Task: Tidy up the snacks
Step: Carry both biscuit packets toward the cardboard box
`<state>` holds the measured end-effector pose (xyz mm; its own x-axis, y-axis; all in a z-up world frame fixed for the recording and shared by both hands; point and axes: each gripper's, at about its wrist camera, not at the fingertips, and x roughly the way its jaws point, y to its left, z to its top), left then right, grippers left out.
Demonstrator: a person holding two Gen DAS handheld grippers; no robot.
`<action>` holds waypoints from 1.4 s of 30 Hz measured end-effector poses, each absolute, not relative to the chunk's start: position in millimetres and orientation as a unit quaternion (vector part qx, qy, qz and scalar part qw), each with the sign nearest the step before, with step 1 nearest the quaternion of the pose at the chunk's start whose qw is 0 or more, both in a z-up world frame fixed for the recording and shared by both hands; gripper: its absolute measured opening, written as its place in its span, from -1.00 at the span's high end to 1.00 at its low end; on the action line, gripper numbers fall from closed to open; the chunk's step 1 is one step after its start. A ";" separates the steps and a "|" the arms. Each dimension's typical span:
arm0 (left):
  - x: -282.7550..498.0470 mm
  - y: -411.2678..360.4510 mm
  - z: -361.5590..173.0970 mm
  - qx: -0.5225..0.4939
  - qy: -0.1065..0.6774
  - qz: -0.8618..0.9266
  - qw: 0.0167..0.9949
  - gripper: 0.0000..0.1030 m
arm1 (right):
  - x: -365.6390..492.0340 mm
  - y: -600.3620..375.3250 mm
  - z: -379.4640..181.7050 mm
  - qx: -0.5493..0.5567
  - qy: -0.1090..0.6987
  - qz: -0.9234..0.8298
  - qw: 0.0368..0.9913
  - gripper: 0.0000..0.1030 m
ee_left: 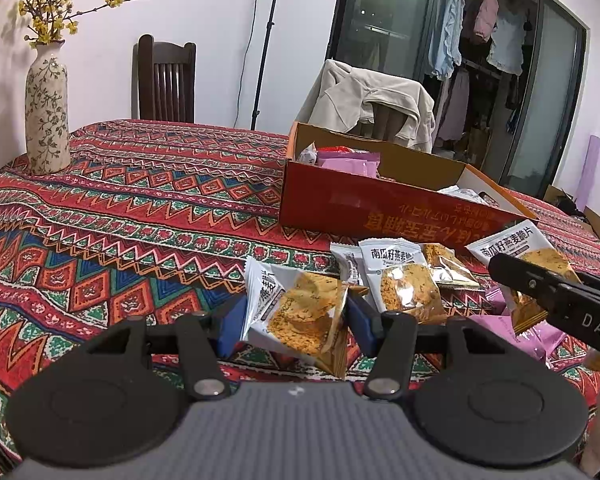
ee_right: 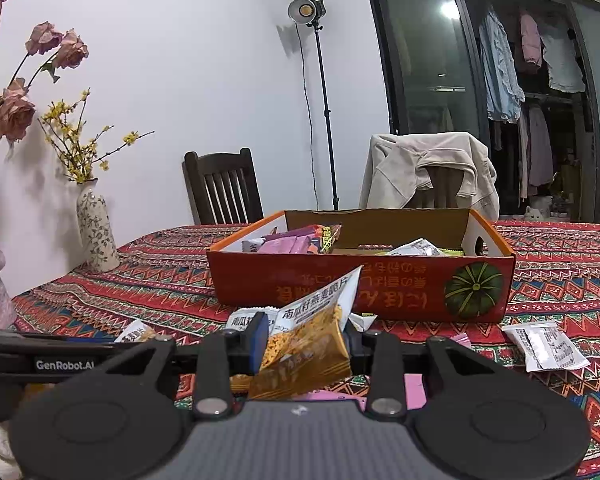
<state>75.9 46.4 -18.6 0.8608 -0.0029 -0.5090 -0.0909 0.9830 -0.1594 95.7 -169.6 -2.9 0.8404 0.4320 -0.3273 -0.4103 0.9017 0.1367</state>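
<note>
My left gripper (ee_left: 296,322) is shut on an oat crisp packet (ee_left: 300,312), white and orange, held above the patterned tablecloth. My right gripper (ee_right: 306,344) is shut on a like oat crisp packet (ee_right: 312,340), tilted upright; this gripper also shows in the left wrist view (ee_left: 540,284) at the right. A red cardboard box (ee_left: 380,212) (ee_right: 340,280) stands beyond both, open on top, with pink and white snack packets inside. Several loose oat crisp packets (ee_left: 404,280) and pink packets (ee_left: 528,332) lie on the cloth before the box.
A flowered vase (ee_left: 46,108) (ee_right: 94,232) stands at the far left of the table. A dark wooden chair (ee_right: 224,192) and a chair draped with a beige jacket (ee_right: 432,172) stand behind. A white packet (ee_right: 544,346) lies at the right. A light stand (ee_right: 324,120) is by the wall.
</note>
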 end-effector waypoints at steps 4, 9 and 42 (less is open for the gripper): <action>75.3 46.1 -18.3 -0.089 0.261 0.021 0.961 -0.08 | 96.1 -168.2 -3.2 0.031 0.179 0.221 0.958 0.33; 75.1 45.7 -19.0 -0.091 0.261 0.015 0.961 -0.08 | 96.6 -170.5 -2.9 0.036 0.176 0.218 0.959 0.33; 100.4 8.7 53.6 -0.077 0.192 -0.002 0.978 -0.08 | 106.7 -192.4 -7.0 0.079 0.147 0.186 0.968 0.32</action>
